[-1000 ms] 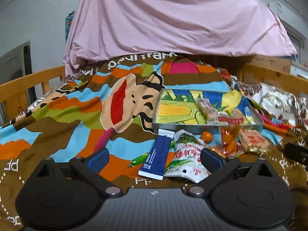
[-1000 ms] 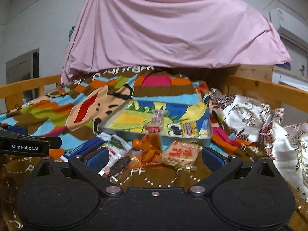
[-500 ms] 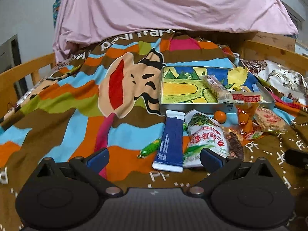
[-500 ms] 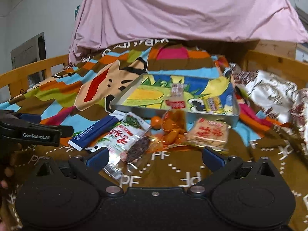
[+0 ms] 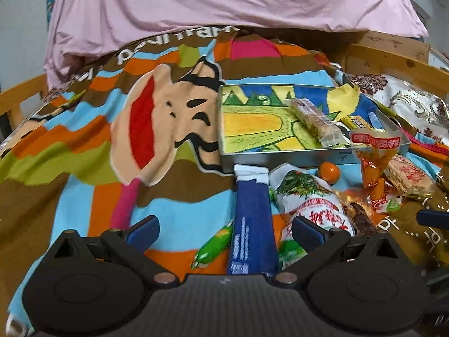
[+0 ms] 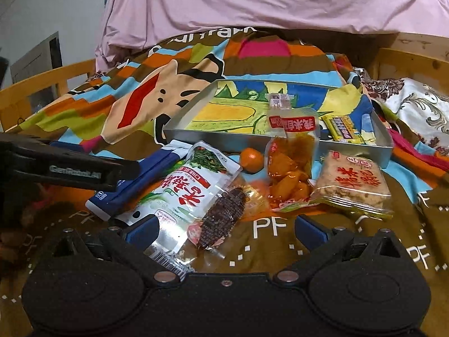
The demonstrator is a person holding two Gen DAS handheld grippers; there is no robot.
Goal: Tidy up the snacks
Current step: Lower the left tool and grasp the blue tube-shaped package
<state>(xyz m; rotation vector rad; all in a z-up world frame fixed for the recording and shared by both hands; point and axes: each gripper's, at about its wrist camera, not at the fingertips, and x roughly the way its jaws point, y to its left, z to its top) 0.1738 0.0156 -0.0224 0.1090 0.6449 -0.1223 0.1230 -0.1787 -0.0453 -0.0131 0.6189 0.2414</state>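
A metal tray (image 5: 280,159) (image 6: 213,138) with a cartoon-printed floor lies on the blanket. It holds a long cereal bar (image 5: 314,120) and a yellow packet (image 6: 341,129). In front of it lie a blue packet (image 5: 252,219) (image 6: 140,182), a white-green pouch (image 5: 311,205) (image 6: 185,193), a small orange (image 5: 328,172) (image 6: 251,159), an orange pouch (image 5: 374,157) (image 6: 291,165), a rice-cracker pack (image 5: 408,178) (image 6: 353,182), a dark bar (image 6: 224,217) and a green sausage (image 5: 213,248). My left gripper (image 5: 224,230) is open just above the blue packet. My right gripper (image 6: 227,231) is open over the dark bar.
The colourful striped blanket (image 5: 84,168) covers the bed. Wooden rails (image 5: 393,56) (image 6: 42,84) run along both sides. A pink sheet (image 5: 224,5) hangs behind, and a brocade cloth (image 6: 415,106) lies at the right. The left gripper's black body (image 6: 73,170) juts in from the left in the right wrist view.
Both grippers have moved forward and down toward the snack pile, so the packets look larger and closer. Both stay open and nothing has been picked up.
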